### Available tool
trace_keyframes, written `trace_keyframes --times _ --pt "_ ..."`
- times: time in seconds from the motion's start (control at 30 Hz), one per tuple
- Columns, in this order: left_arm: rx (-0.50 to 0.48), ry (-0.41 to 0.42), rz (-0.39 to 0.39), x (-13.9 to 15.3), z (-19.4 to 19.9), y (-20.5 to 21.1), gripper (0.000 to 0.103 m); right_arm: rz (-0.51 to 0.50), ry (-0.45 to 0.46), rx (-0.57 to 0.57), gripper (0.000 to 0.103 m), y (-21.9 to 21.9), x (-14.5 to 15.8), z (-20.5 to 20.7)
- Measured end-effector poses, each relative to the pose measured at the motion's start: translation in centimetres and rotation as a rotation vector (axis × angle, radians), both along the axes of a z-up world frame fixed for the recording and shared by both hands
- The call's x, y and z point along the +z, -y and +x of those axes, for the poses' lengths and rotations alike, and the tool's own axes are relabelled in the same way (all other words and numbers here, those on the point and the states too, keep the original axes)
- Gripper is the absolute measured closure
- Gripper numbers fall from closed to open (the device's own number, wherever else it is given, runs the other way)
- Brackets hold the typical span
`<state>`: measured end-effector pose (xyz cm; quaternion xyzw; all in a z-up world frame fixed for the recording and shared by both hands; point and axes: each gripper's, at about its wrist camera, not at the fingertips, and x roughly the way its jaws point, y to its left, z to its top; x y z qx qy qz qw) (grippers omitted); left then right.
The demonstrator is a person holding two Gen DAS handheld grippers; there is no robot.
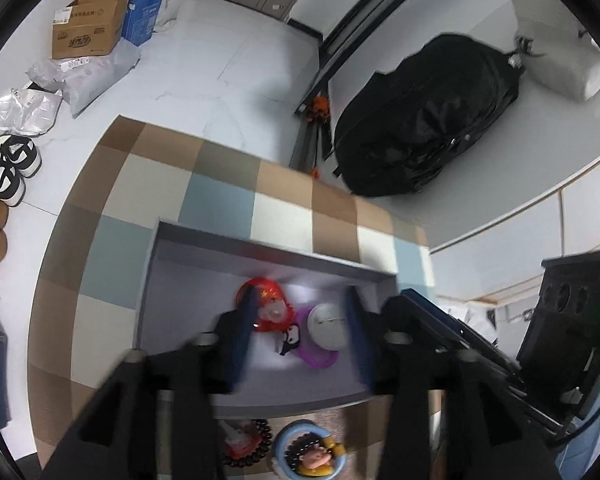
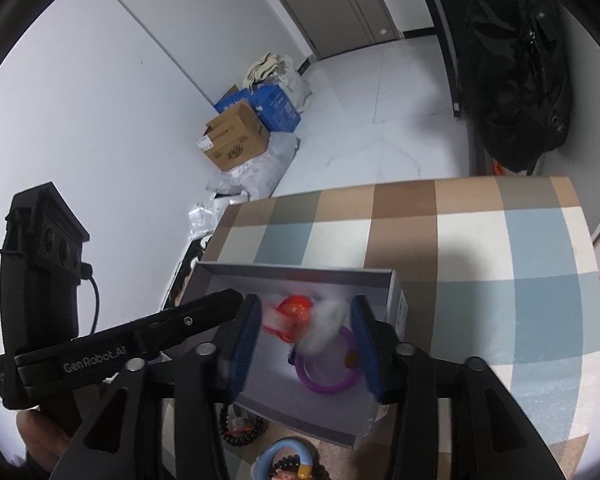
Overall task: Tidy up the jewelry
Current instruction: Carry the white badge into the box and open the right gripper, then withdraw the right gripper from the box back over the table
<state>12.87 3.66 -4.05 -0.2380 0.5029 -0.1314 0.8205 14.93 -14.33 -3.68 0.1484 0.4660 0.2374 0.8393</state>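
Near desk edge: blue ring (image 1: 296,438) around dark beads, and a dark bead bracelet (image 1: 256,442) just beside it. Left gripper (image 1: 300,344) fingers wide apart, holding nothing; right gripper (image 2: 304,346) likewise. Beyond them, grey tray (image 1: 260,246) on the checked desk (image 1: 220,200) holds a purple ring (image 2: 328,376), red badge (image 1: 266,308) with yellow stars, white round badge (image 1: 327,326); all blurred.

A shallow grey rectangular tray (image 1: 260,246) sits on the checked cloth, holding a red bangle (image 1: 266,308), a purple ring (image 1: 318,354) and a white round badge (image 1: 327,326), all bunched together.
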Motion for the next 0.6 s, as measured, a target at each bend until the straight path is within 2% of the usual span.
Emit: trace_keyframes --times 0.03,0.07,0.13,0.23,0.4,0.47,0.6 --pt "0.009 0.008 -0.001 0.2 -0.1 -0.1 0.036 0.003 0.012 -0.008 0.039 0.2 0.3 -0.1" --pt "0.022 0.024 -0.004 0.4 -0.3 -0.4 0.035 0.009 0.028 -0.016 0.032 0.5 0.7 -0.3" --pt "0.032 0.031 -0.010 0.6 -0.5 -0.6 0.035 0.013 0.046 -0.023 0.031 0.9 1.2 -0.4" --pt "0.039 0.018 0.017 0.5 -0.7 -0.6 0.035 0.008 0.060 -0.039 0.021 1.4 1.5 -0.7" --pt "0.058 0.020 0.114 0.4 -1.1 -0.1 0.035 -0.012 0.058 -0.058 0.015 1.9 1.6 -1.2" --pt "0.064 0.028 0.149 0.4 -1.5 0.1 0.035 -0.025 0.059 -0.069 0.009 2.1 1.6 -1.5" --pt "0.061 0.052 0.205 0.6 -2.5 0.4 0.034 -0.052 0.079 -0.061 0.006 2.1 1.9 -2.5"
